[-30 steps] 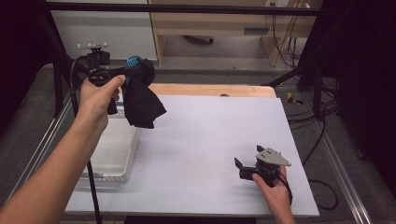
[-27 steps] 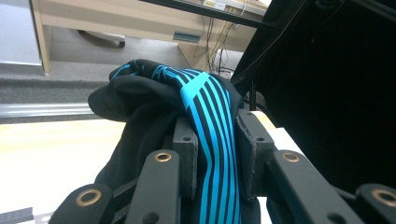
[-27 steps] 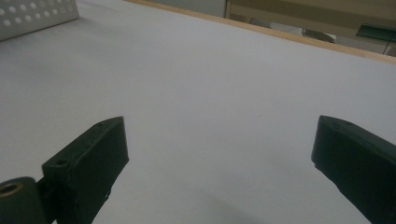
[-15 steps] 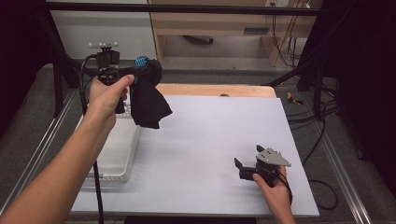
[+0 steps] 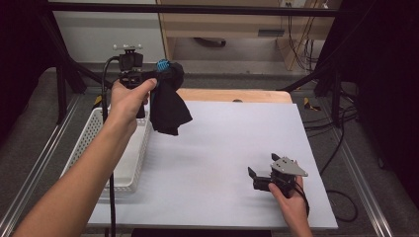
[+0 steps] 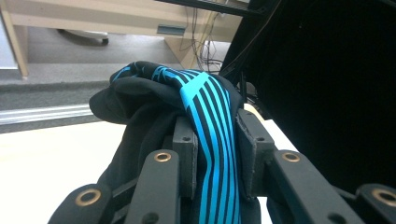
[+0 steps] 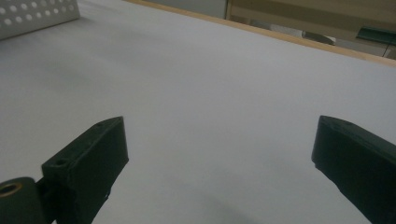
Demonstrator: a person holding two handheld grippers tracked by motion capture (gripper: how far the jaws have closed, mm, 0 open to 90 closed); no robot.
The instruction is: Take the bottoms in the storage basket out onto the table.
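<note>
Since a second ago our left gripper (image 5: 163, 69) has carried the black garment (image 5: 169, 109) rightward from above the white basket (image 5: 132, 163) towards the counter's (image 5: 222, 148) far-left corner. Clamped only on its blue-striped band (image 6: 212, 140), it could slip free. Our right gripper (image 5: 261, 178) rests wide, empty, near the front-right corner.

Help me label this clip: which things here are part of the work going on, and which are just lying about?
In the job:
- black cloth with blue stripes, hanging clamped in the left gripper
- white perforated basket, beside it at the table's left

Just about:
- right gripper, jaws open, resting on the white table
- cables on the floor
</note>
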